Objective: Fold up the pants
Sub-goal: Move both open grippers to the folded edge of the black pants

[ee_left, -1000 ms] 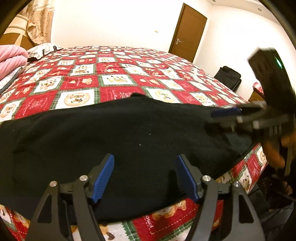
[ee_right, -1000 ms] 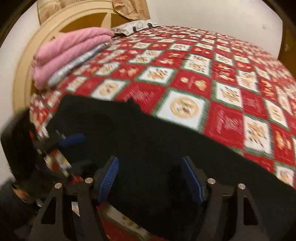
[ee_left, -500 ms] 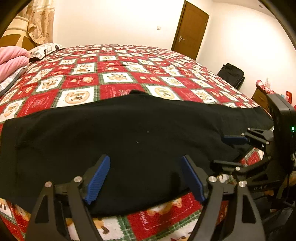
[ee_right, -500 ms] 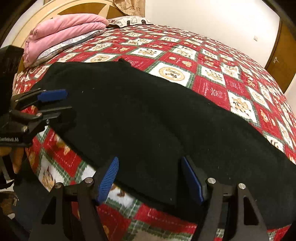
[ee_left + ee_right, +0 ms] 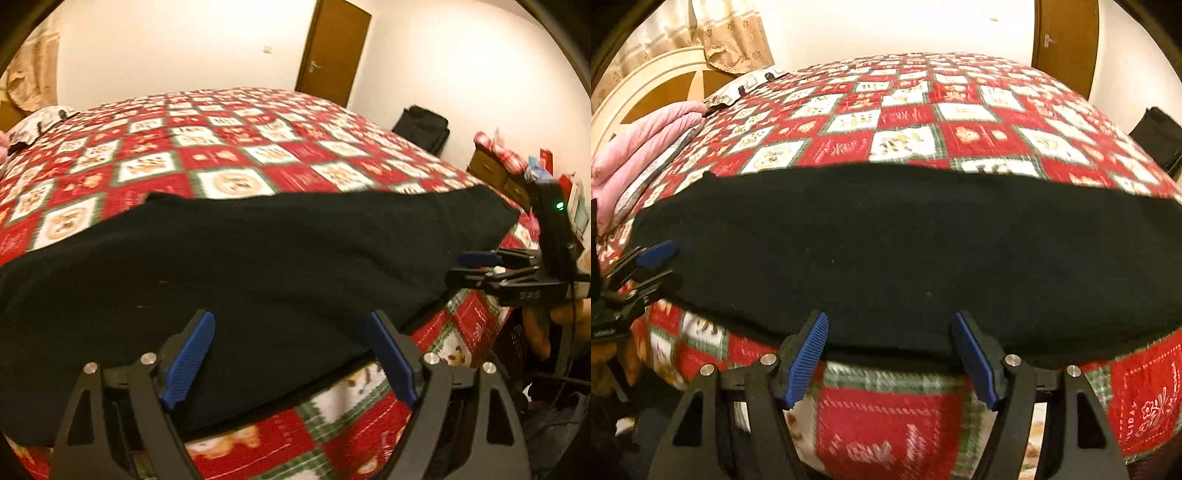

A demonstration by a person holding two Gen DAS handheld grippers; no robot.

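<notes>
- The black pants (image 5: 258, 266) lay spread flat along the near edge of the bed, on a quilt (image 5: 229, 147) of red and white squares, running lengthwise from one gripper to the other.
- The left gripper (image 5: 291, 354) stood with its blue-padded fingers (image 5: 190, 354) spread wide, holding nothing; its tips hung over the near hem of the pants, where the quilt dropped over the bed's side.
- The right gripper (image 5: 890, 350) was likewise spread wide and empty, its pads (image 5: 807, 354) just at the pants' near edge (whether they touched the cloth could not be told).
- In the left wrist view the right gripper (image 5: 476, 266) showed side-on at the far right, beside one end of the pants, its fingers parted a little with nothing between them.
- In the right wrist view the left gripper (image 5: 653, 262) appeared at the far left, beside the other end of the pants.
- A folded pink blanket (image 5: 642, 144) sat near the headboard (image 5: 653, 85), well apart from the pants.
- A brown door (image 5: 332, 51) stood closed in the far wall, and a black bag (image 5: 423, 127) rested on the floor beyond the bed.
</notes>
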